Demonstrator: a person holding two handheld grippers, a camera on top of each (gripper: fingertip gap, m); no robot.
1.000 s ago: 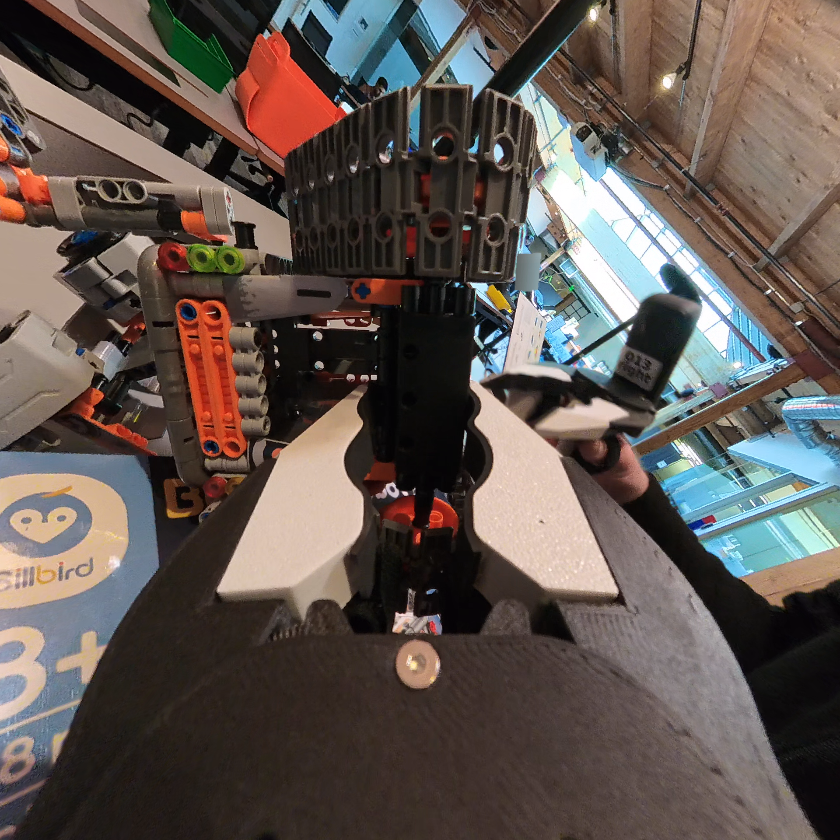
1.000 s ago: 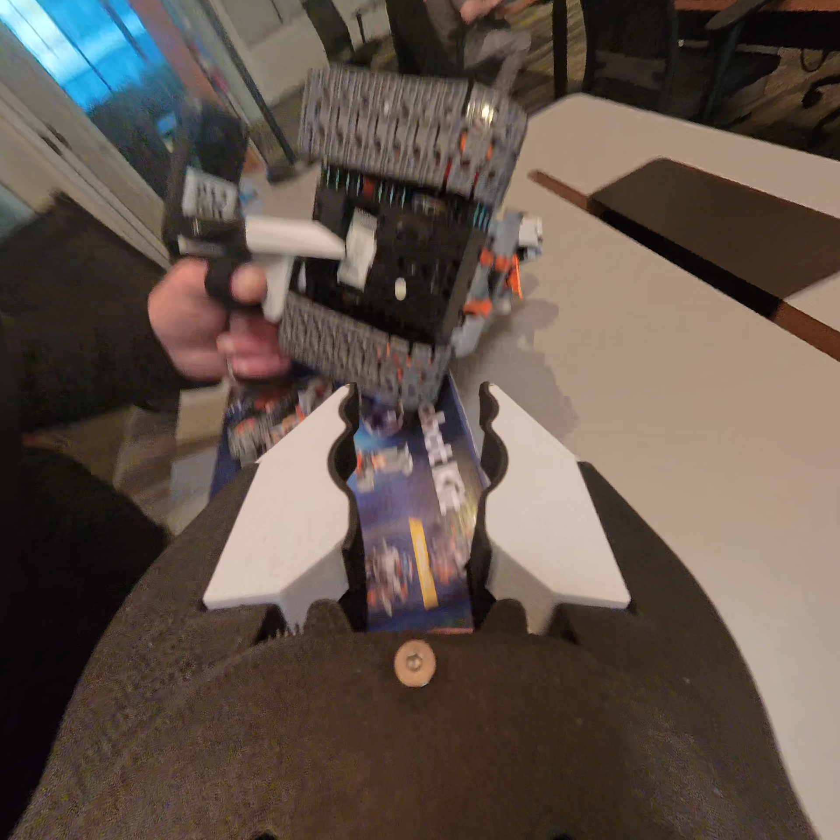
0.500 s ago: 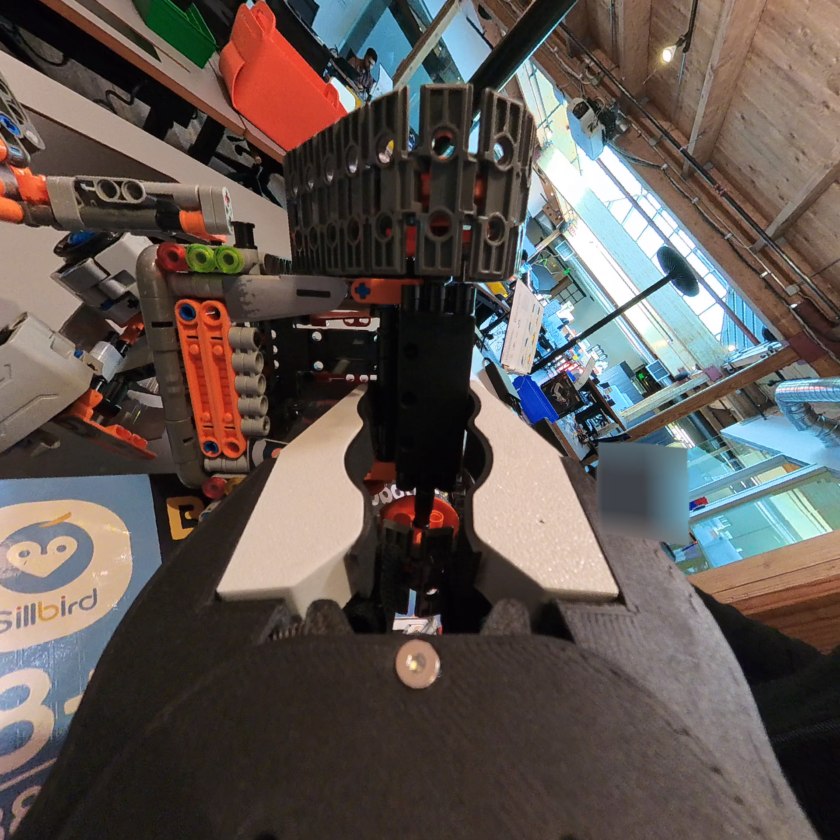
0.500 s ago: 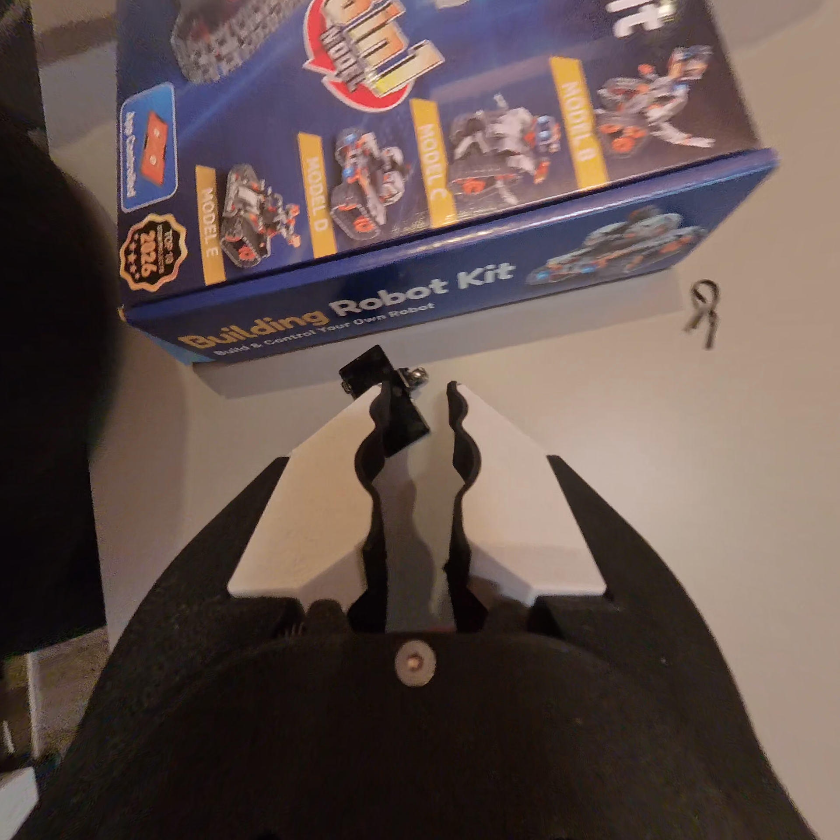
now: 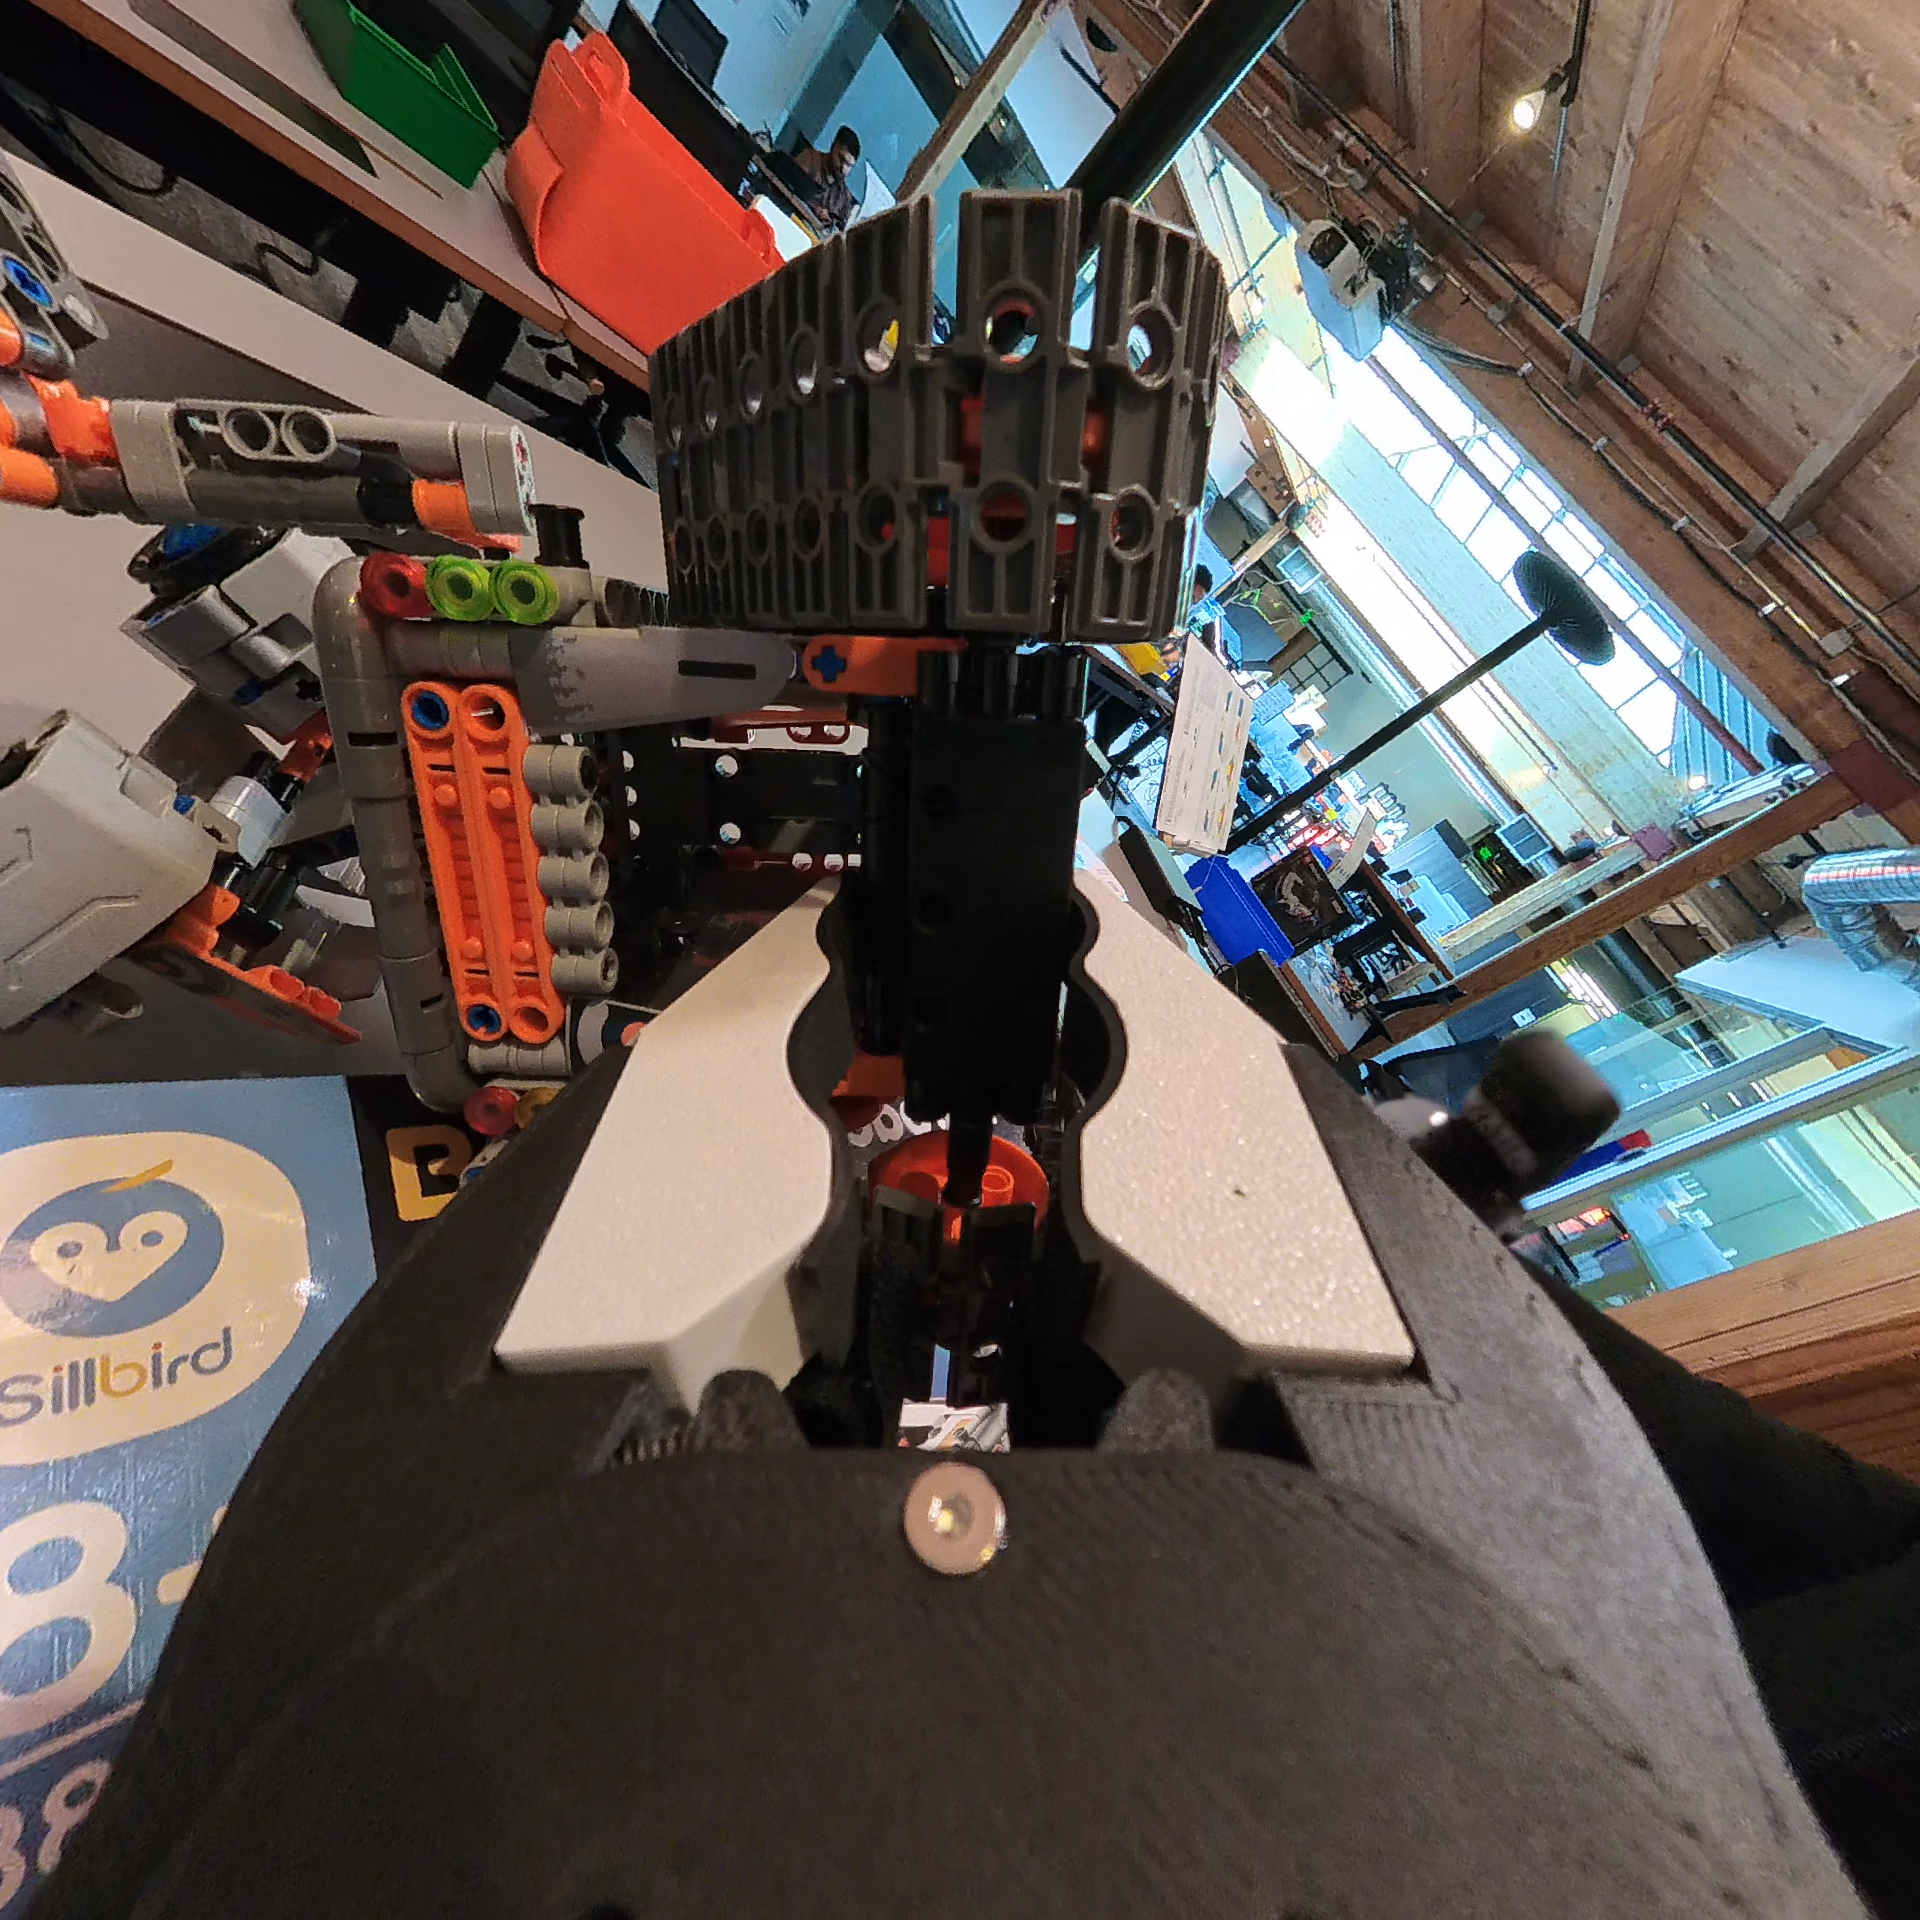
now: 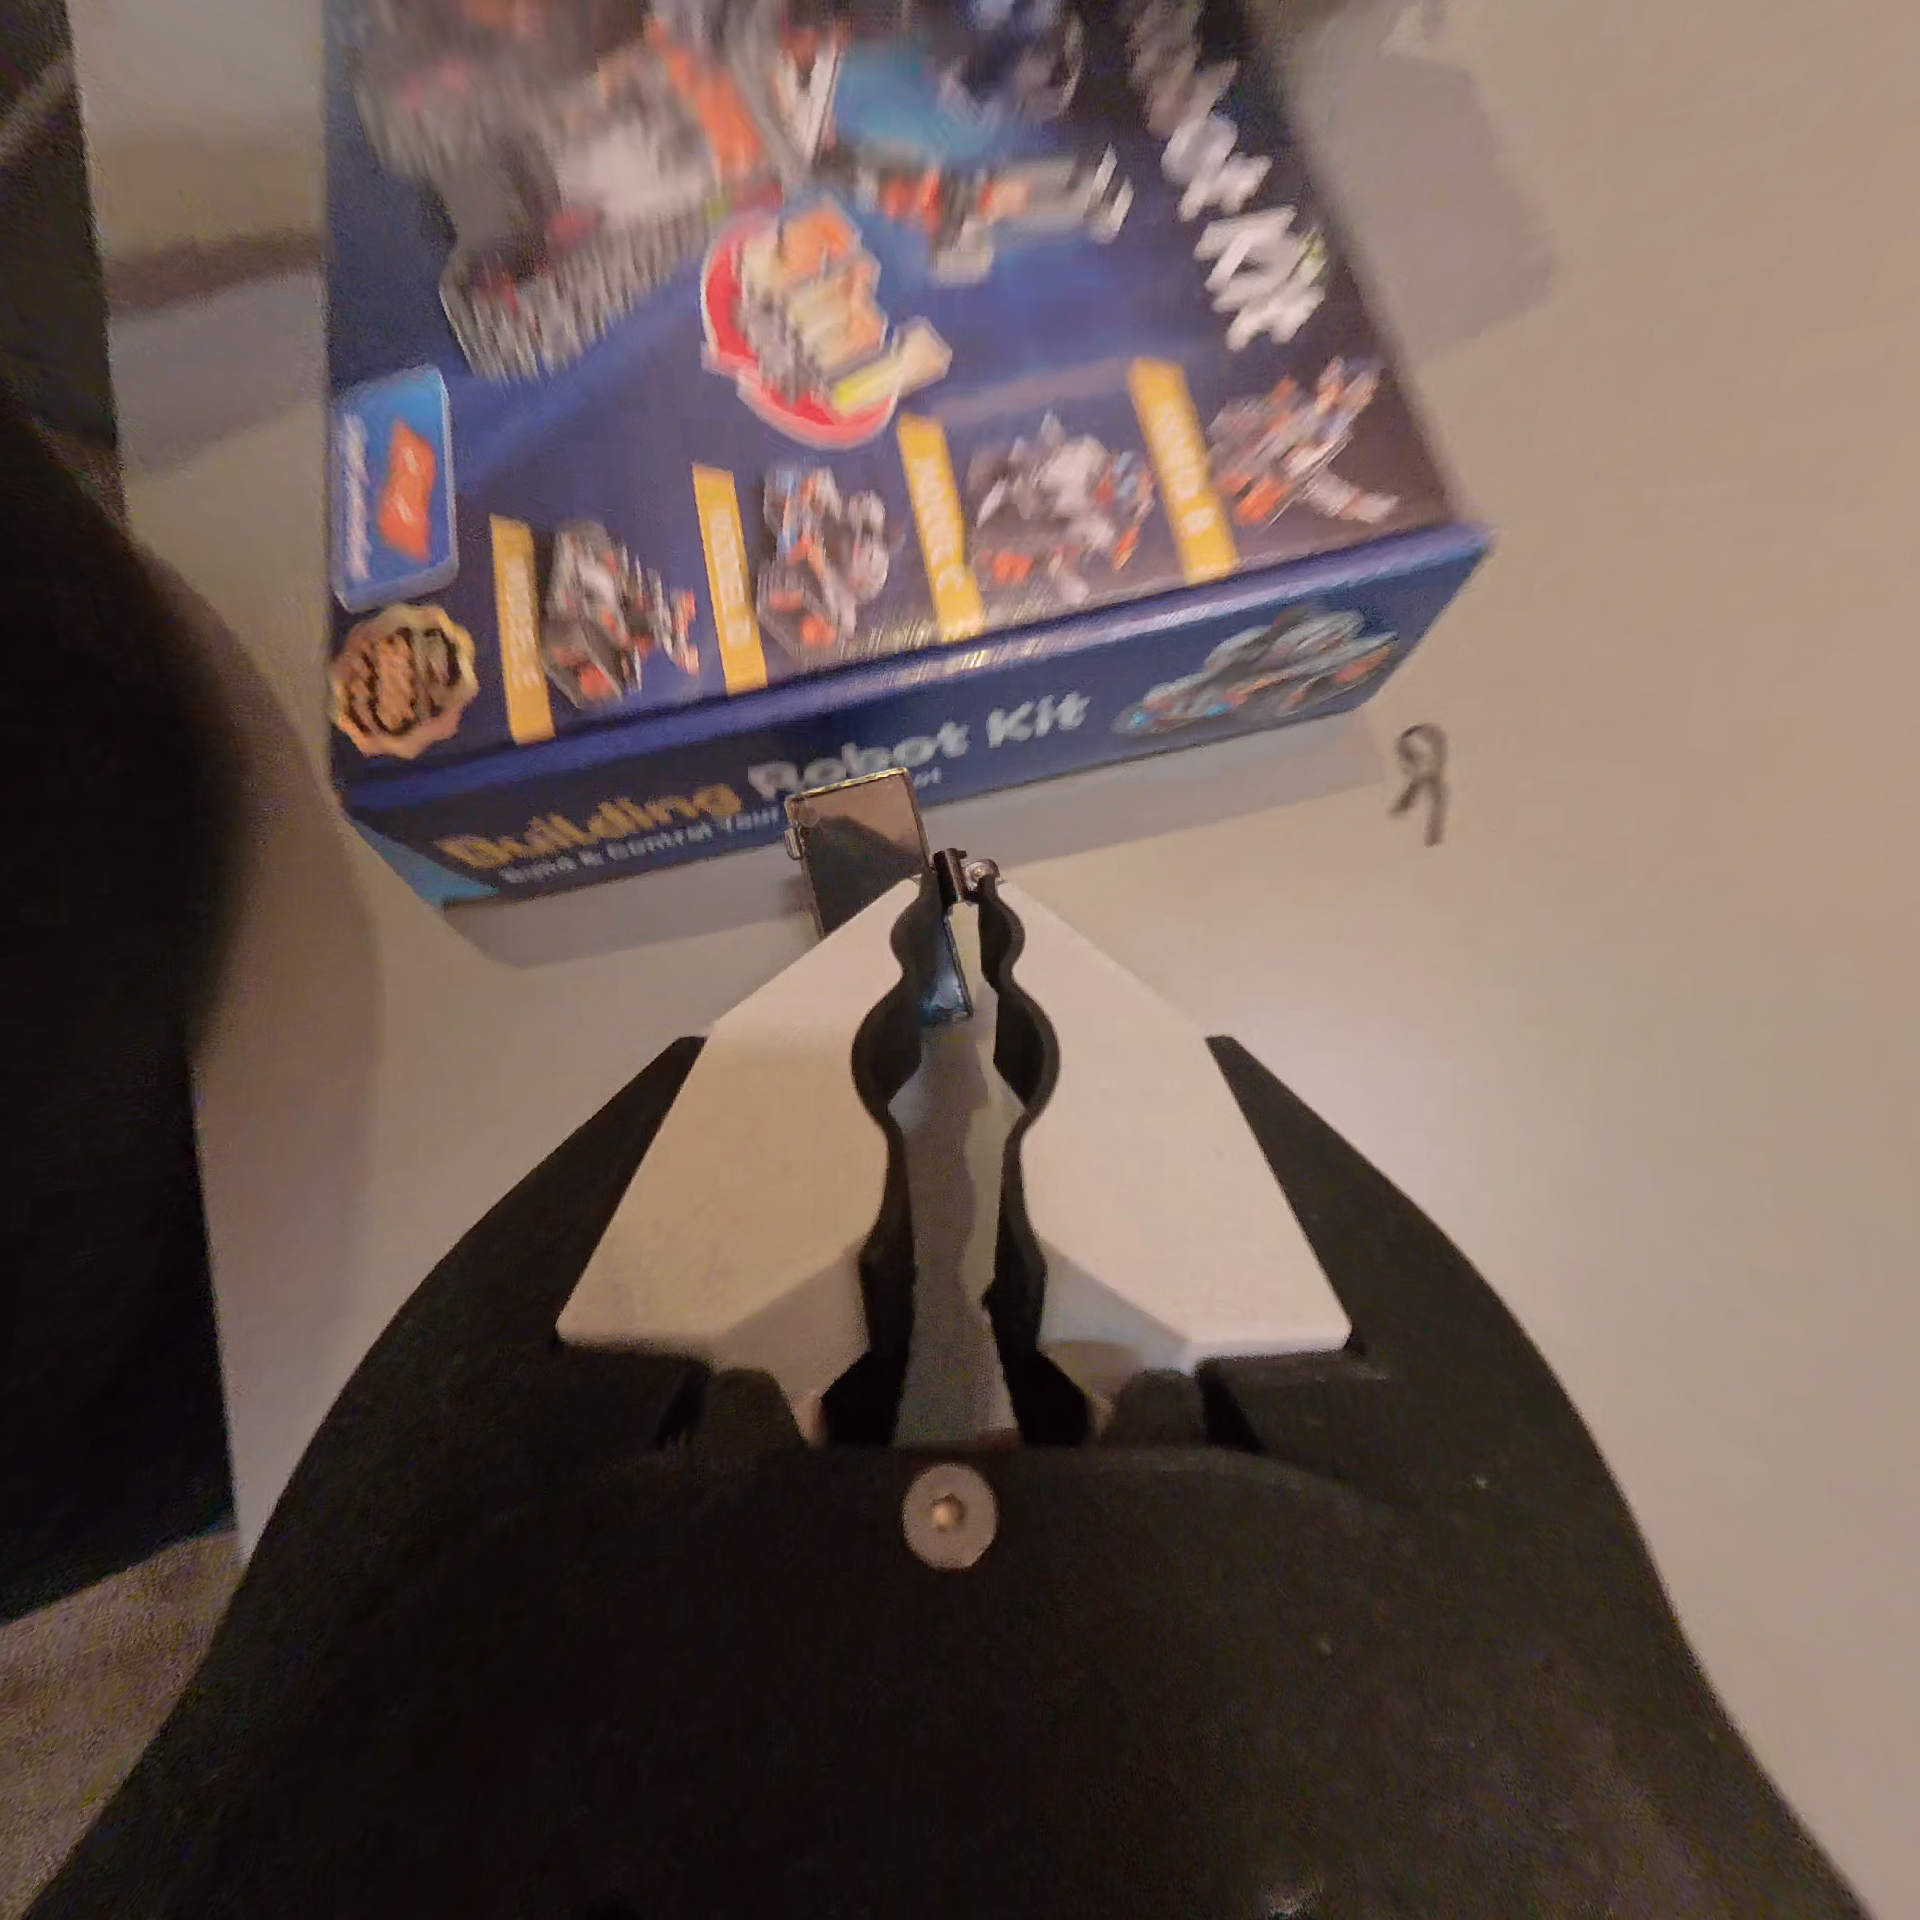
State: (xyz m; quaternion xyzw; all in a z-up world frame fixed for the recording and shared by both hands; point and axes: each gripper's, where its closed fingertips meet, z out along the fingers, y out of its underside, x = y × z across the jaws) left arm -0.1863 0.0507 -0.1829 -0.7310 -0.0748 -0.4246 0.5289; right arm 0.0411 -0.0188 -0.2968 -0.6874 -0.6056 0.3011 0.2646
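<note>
My left gripper (image 5: 956, 904) is shut on the black upright beam (image 5: 987, 883) of a brick-built robot model and holds it up. The model's grey track (image 5: 935, 436) is above the jaws, and its orange and grey side arm (image 5: 478, 883) is to the left. My right gripper (image 6: 956, 894) is shut on a small flat black piece (image 6: 857, 847) with a metal pin, just above the beige table (image 6: 1558, 1039). It is in front of the near edge of a blue kit box (image 6: 883, 468). The right gripper's handle shows blurred in the left wrist view (image 5: 1517, 1122).
A small metal clip (image 6: 1421, 779) lies on the table right of the box. A dark sleeve (image 6: 125, 831) fills the left side. Behind the model are an orange bin (image 5: 623, 229), a green bin (image 5: 405, 83) and white tables. The blue box shows at lower left (image 5: 156, 1351). The left gripper's tips are roughly 25 centimetres from the right gripper's.
My right gripper swung down from the model to the table by the blue box and closed on the small black piece. My left gripper kept hold of the model.
</note>
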